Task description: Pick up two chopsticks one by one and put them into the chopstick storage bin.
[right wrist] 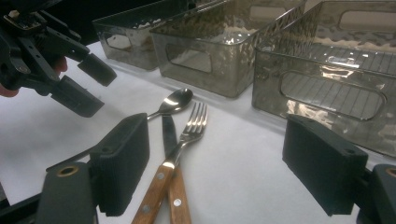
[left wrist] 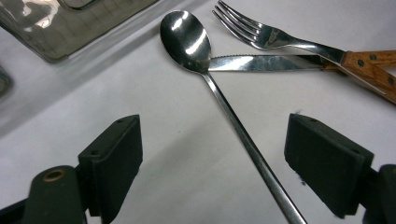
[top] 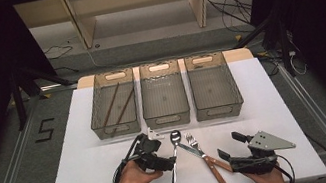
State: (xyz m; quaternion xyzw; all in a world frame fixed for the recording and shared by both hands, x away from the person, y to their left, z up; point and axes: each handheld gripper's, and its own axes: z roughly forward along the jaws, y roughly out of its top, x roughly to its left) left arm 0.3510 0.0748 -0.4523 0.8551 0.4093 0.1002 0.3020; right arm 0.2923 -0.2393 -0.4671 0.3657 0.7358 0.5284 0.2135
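Note:
A steel spoon (top: 174,156) lies on the white table (top: 94,174), its bowl pointing toward the bins. Right of it lie a fork (top: 193,143) and a knife (top: 202,155), both with wooden handles that cross. My left gripper (top: 164,155) is open just left of the spoon. In the left gripper view, the spoon (left wrist: 233,128) has its handle running between the jaws of my left gripper (left wrist: 219,163), untouched. My right gripper (top: 230,145) is open beside the wooden handles. In the right gripper view, the fork (right wrist: 191,123) and knife (right wrist: 167,135) lie ahead of my right gripper (right wrist: 222,165).
Three grey see-through bins stand in a row behind the cutlery. The left bin (top: 98,108) holds two brown chopsticks (top: 117,104). The middle bin (top: 164,96) and the right bin (top: 213,87) hold nothing. Bare table lies left and right of the cutlery.

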